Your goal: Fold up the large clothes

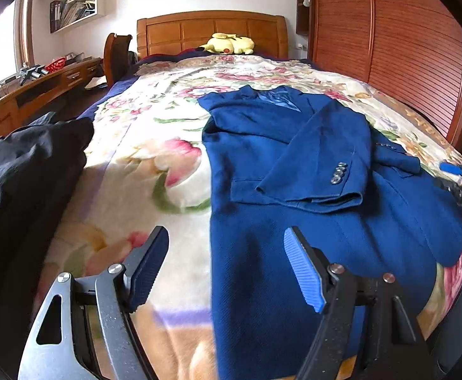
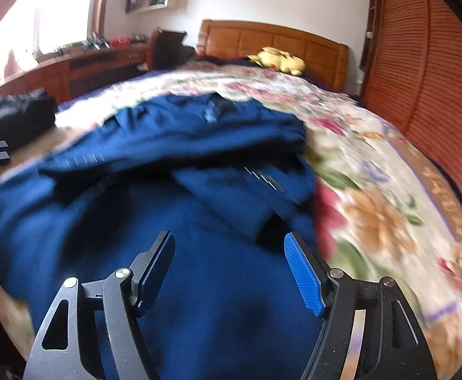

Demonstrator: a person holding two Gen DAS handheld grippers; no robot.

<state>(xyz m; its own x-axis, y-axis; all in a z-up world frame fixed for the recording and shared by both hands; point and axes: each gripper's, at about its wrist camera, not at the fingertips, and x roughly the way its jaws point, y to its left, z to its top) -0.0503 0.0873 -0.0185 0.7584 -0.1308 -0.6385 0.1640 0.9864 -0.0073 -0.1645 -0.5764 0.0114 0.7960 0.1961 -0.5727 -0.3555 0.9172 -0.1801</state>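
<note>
Lying flat on the floral blanket point(image 1: 167, 164), the blue blazer point(image 1: 294, 164) has both sleeves folded across its body; the body still needs folding. Left gripper point(image 1: 226, 266) and right gripper point(image 2: 229, 269) hover over its hem, fingers wide apart, empty. Dark clothes point(image 1: 25, 158) lie left of the blazer, clear.

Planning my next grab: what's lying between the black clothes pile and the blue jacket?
Only floral blanket: a bare strip separates the black clothes pile from the blue jacket, seen in the left wrist view.
</note>
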